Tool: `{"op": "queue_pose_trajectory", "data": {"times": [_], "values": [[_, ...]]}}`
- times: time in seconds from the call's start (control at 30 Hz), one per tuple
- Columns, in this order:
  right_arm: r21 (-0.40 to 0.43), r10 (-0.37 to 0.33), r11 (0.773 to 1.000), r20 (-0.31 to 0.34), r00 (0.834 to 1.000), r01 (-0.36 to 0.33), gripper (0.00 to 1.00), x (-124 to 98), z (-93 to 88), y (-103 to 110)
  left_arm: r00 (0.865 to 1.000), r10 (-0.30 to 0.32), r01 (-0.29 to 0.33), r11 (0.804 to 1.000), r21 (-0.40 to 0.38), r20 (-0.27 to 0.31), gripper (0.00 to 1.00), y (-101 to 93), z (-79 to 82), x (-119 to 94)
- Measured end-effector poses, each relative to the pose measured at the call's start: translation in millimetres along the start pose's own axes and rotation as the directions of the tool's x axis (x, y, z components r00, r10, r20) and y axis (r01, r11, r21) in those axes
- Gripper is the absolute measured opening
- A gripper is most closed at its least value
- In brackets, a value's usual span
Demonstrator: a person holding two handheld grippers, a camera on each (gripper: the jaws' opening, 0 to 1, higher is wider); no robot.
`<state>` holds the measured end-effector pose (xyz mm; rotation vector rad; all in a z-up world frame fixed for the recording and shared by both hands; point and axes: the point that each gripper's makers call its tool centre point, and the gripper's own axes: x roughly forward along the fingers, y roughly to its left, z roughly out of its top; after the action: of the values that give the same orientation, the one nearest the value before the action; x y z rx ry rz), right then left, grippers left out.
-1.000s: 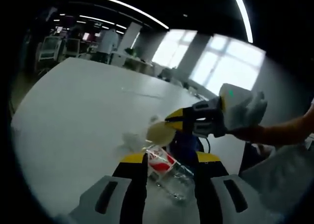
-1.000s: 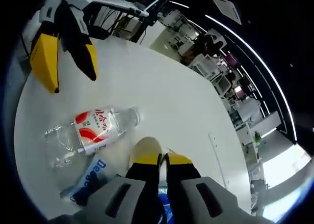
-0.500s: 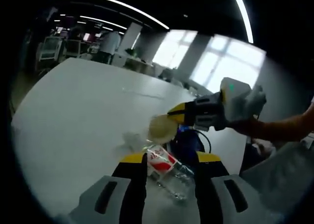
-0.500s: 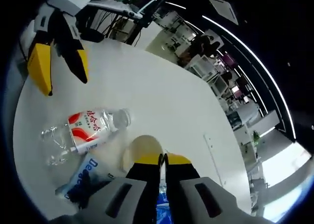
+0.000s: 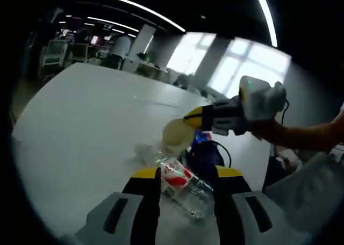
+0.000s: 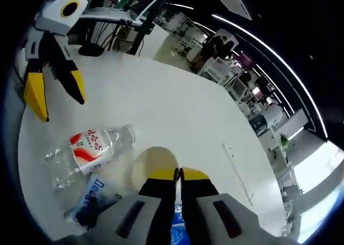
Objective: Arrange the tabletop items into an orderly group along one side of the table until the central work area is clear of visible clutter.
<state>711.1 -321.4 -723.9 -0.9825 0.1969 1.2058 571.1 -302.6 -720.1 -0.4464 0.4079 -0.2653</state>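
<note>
Clear plastic bottle (image 6: 88,152) with a red label lies on its side on the white table (image 6: 161,110). Right gripper (image 6: 173,174) has its jaws pinched on a pale round lid (image 6: 151,164) held above the table. Left gripper (image 5: 185,176) hangs wide open over the bottle, holding nothing.

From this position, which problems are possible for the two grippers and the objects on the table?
1. The right gripper pinches only the edge of a thin pale disc; it may slip out.
2. The clear bottle lies on its side on the white table, so a nudge could roll it.
3. The open left gripper is close above the bottle, near the right gripper; they might collide.
</note>
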Motion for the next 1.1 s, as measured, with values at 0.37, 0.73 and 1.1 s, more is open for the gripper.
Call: {"op": "queue_pose_trajectory", "data": {"times": [0.37,0.73,1.1], "values": [[0.185,0.015,0.983,0.026,1.0,-0.019,0.0,-6,0.7,-6,1.0,-0.004,0.004,1.0,0.002,-0.003,0.35,-0.9,-0.5,1],[0.445,0.038,0.893,0.071,0.997,-0.065,0.0,-4,-4.3,-16,1.0,-0.001,0.001,1.0,0.0,-0.015,0.35,-1.1,-5.5,-1],[0.604,0.067,0.79,0.093,0.993,-0.11,0.0,-7,-12.4,-16,1.0,0.003,-0.003,1.0,0.012,-0.013,0.37,-1.2,-6.0,0]]}}
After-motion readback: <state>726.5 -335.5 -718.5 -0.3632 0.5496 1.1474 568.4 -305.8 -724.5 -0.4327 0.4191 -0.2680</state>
